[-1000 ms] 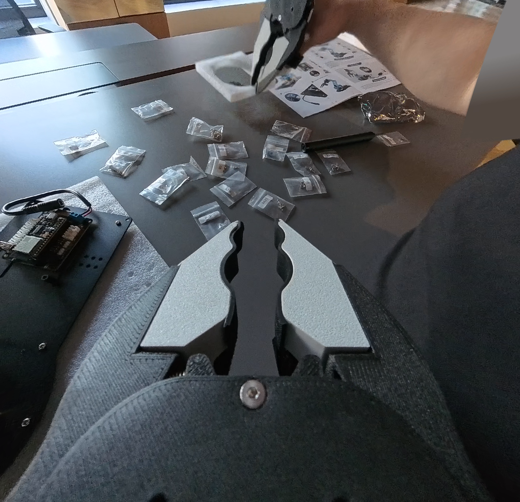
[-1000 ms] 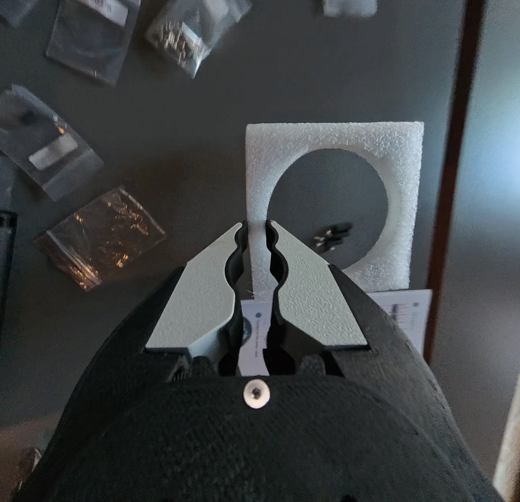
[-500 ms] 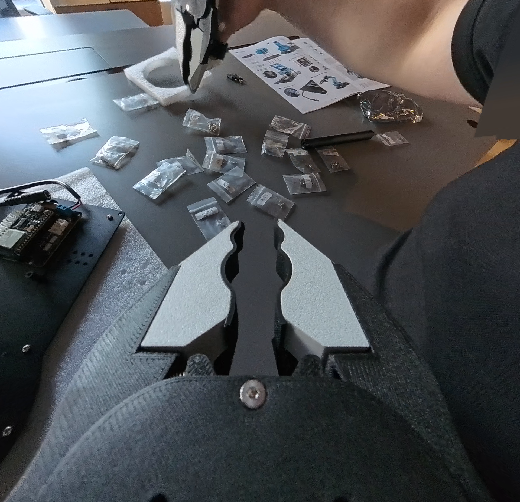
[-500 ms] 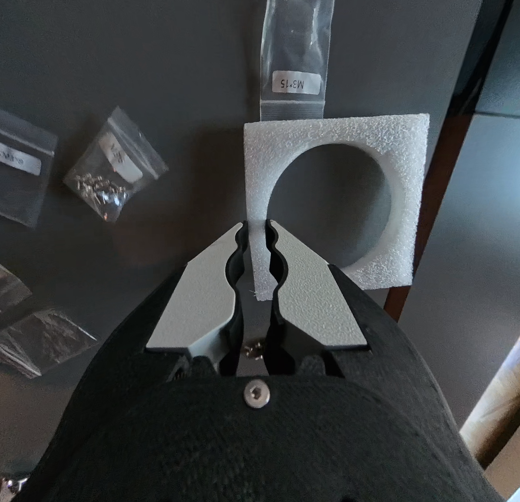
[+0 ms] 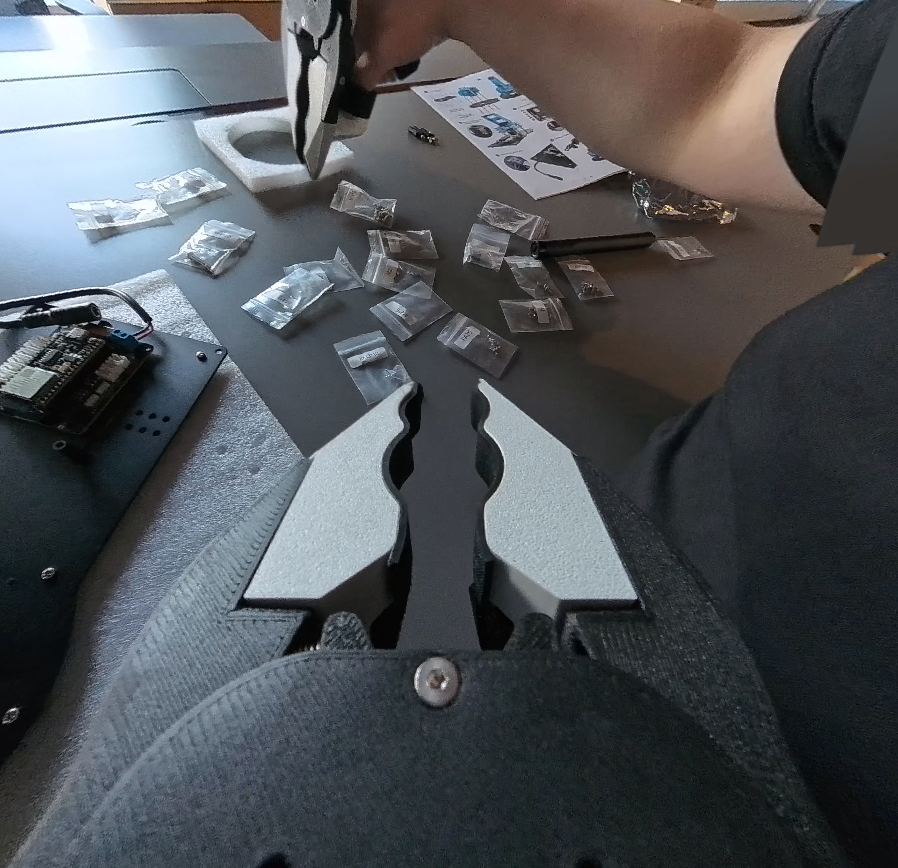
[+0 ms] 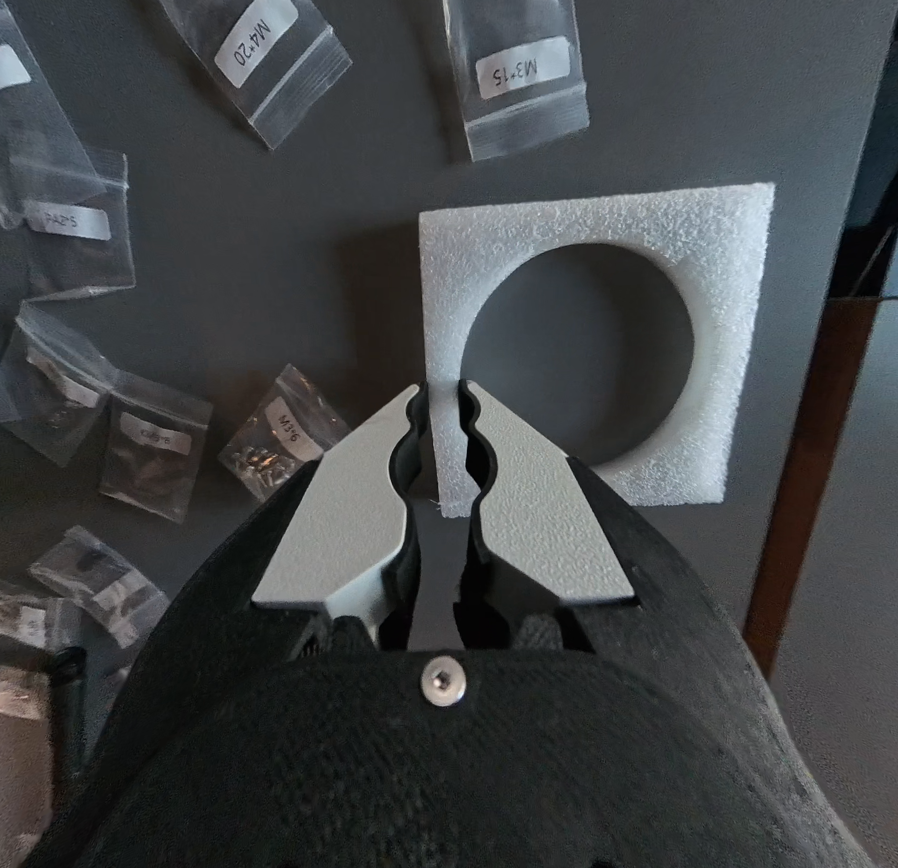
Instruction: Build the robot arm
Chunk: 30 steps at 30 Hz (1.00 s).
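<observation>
A white foam square (image 6: 534,261) with a round hole lies on the dark table (image 6: 291,261). My right gripper (image 6: 442,387) is shut on the foam's near-left rim, one finger outside it and one at the hole's side. The right gripper also shows in the left wrist view (image 5: 311,164), pointing down onto the foam (image 5: 272,169), held by a bare arm. My left gripper (image 5: 447,390) is open and empty, low over the table. Nearest to it is a clear bag of small parts (image 5: 374,363).
Several clear bags of screws (image 5: 408,310) are scattered mid-table. There is also an instruction sheet (image 5: 515,130), a black cylinder (image 5: 593,244), a crumpled foil bag (image 5: 680,203) and a small dark part (image 5: 423,135). A circuit board (image 5: 53,373) sits on a black plate (image 5: 170,397) at left. The grippers' ends are close to 35 cm from one another.
My right gripper has dragged the foam square leftward across the table, away from the instruction sheet. The small dark part that lay in its hole stayed behind. My left gripper has hardly moved.
</observation>
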Available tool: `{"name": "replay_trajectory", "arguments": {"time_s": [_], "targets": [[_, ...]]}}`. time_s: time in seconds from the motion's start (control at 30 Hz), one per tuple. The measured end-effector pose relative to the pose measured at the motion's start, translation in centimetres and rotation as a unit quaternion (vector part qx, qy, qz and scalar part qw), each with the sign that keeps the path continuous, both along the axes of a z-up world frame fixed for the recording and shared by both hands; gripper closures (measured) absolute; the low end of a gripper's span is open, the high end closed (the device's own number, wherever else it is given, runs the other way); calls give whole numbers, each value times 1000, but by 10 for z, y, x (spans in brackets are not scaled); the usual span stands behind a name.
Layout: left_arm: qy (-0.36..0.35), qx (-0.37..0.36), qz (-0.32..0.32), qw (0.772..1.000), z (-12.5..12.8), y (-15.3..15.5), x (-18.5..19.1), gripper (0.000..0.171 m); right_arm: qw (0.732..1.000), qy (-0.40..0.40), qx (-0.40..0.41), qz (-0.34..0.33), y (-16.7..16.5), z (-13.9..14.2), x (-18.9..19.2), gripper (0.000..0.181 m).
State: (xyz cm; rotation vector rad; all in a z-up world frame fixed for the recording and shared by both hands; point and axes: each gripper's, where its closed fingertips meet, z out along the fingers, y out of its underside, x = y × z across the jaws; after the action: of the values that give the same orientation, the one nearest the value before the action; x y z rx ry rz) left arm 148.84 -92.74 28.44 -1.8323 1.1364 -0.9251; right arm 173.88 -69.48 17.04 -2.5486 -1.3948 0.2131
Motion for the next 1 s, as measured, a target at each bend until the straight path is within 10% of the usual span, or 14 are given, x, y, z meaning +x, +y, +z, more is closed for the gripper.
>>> {"name": "replay_trajectory", "arguments": {"time_s": [0.6, 0.73, 1.0], "targets": [[10, 0, -5, 1000, -2, -5, -5, 153, 993, 17, 115, 33, -10, 37, -25, 146], [4, -7, 3, 1000, -6, -5, -12, 153, 963, 153, 168, 145, -30, 89, -150, 121], [-12, 2, 24, 1000, -6, -6, -29, 153, 939, 72, 106, 320, -23, 47, -269, 102]]}}
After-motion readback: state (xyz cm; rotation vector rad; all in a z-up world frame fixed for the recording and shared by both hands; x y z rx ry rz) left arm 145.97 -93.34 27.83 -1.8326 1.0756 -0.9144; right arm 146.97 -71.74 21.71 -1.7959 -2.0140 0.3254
